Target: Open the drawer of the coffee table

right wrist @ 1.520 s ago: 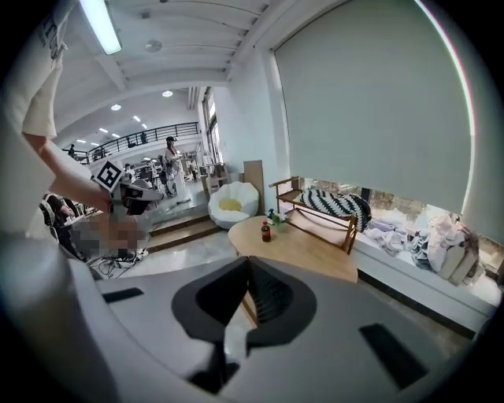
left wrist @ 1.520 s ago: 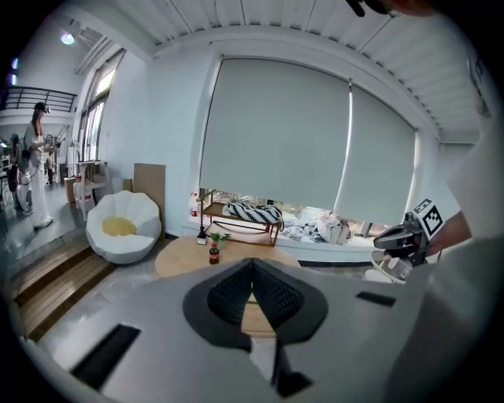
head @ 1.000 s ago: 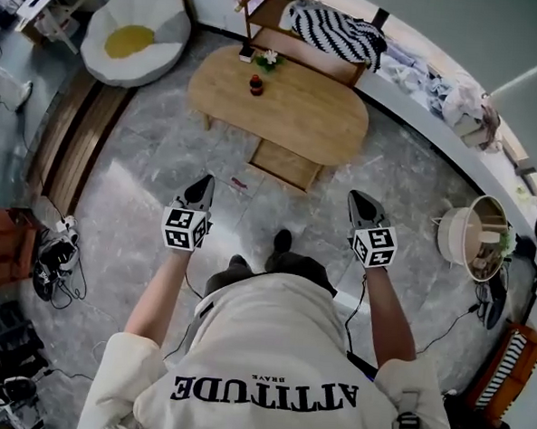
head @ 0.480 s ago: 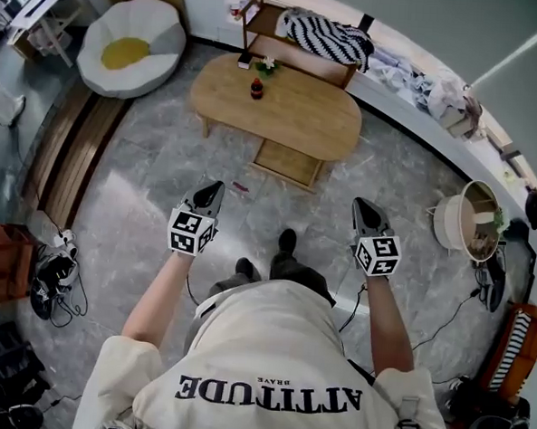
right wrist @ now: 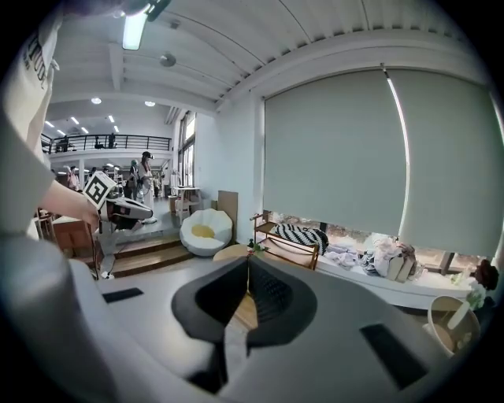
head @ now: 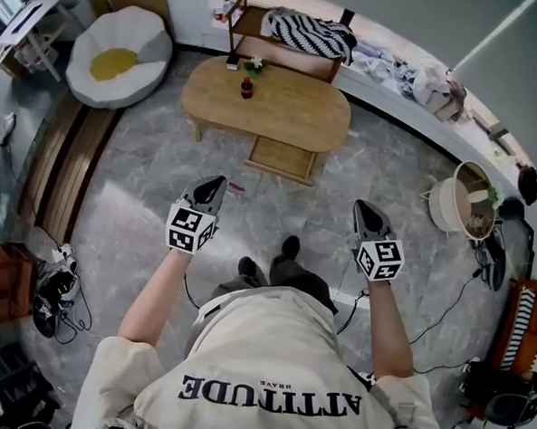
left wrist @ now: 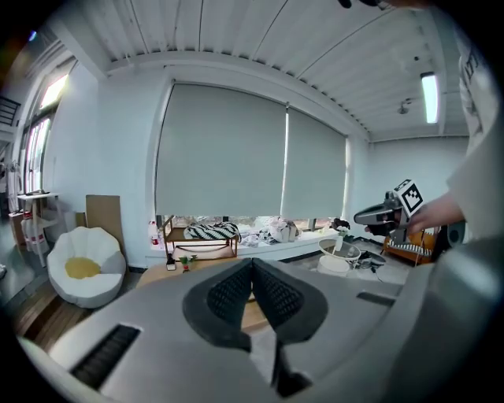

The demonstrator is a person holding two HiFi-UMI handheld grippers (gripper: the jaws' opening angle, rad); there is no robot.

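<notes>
Fingers (left wrist: 230, 296) of the left gripper (head: 214, 186) are seen pressed together on nothing, as are those of the right gripper (head: 362, 210). Over the last second both grippers have been carried back from the desk (head: 293, 111), which now shows smaller and farther off. The drawer (head: 283, 157) is seen drawn out from under the desk's near edge, so the wanted state appears to be met. Bare floor (head: 143, 183) is left between drawer front and grippers; only a small red scrap (head: 237, 187) is seen just off the drawer's corner.
</notes>
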